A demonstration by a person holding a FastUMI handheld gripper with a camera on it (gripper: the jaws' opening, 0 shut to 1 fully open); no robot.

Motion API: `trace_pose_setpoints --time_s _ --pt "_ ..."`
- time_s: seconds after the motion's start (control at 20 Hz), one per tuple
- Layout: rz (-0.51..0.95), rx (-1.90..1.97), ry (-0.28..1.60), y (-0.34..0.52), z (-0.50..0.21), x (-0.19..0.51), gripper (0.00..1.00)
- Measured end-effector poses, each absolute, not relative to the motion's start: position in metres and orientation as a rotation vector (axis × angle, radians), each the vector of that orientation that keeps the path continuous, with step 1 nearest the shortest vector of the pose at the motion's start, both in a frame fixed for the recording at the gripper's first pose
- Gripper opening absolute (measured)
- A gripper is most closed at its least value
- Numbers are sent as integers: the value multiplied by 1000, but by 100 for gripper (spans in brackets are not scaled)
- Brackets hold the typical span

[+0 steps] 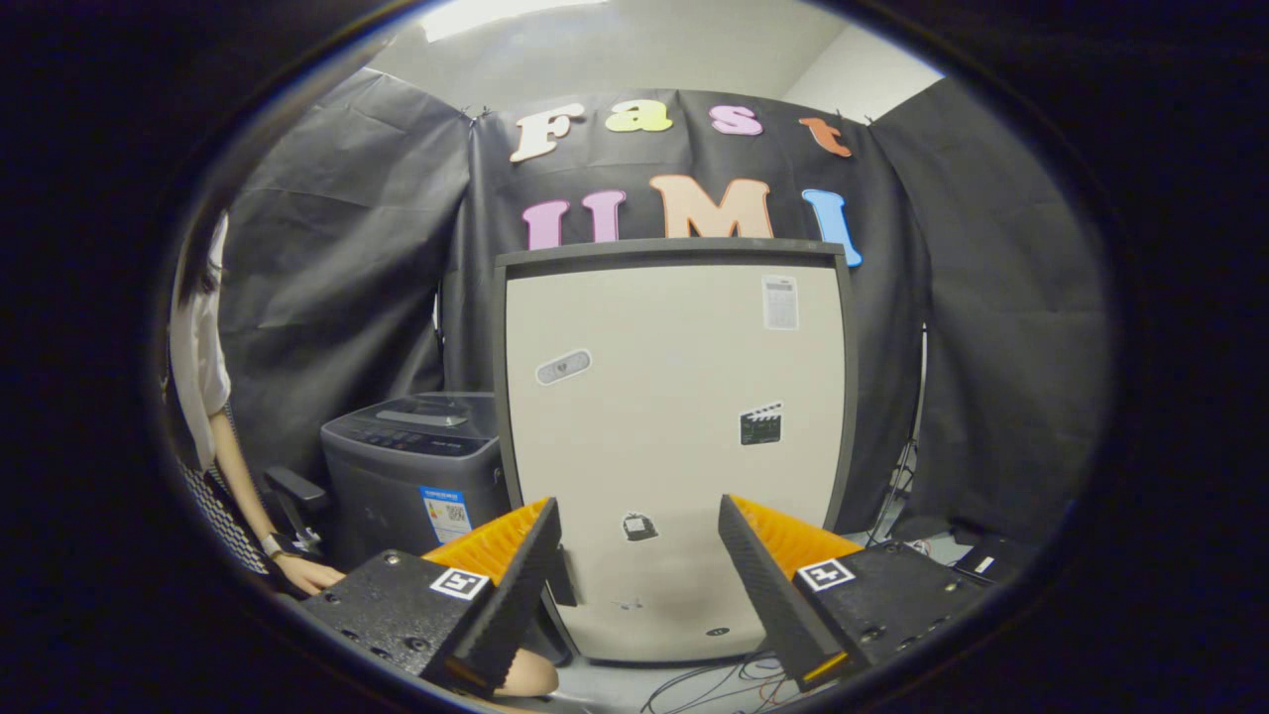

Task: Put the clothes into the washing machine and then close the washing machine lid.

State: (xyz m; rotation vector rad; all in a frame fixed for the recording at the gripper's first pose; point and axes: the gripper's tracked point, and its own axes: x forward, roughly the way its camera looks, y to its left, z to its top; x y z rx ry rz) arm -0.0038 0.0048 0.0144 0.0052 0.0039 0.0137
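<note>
My gripper (636, 508) is open, with a wide gap between its fingers and nothing in it. Just beyond the fingers a tall beige panel (674, 397) with a dark rim and a few stickers stands upright, facing me. I cannot tell whether it is a raised washing machine lid or the machine's front. Left of that panel and a little further back stands a smaller grey washing machine (411, 471) with a control panel on top and its lid down.
A person in a white top (198, 357) sits left of the grey machine, one hand (309, 573) resting near my left finger. A black chair arm (294, 493) is beside that hand. Cables (719, 682) lie on the floor below the panel. Black cloth walls surround the booth.
</note>
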Motion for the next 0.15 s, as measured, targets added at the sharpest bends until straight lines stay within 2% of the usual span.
trace_pose_setpoints --time_s 0.15 --pt "14 5 4 4 14 -3 97"
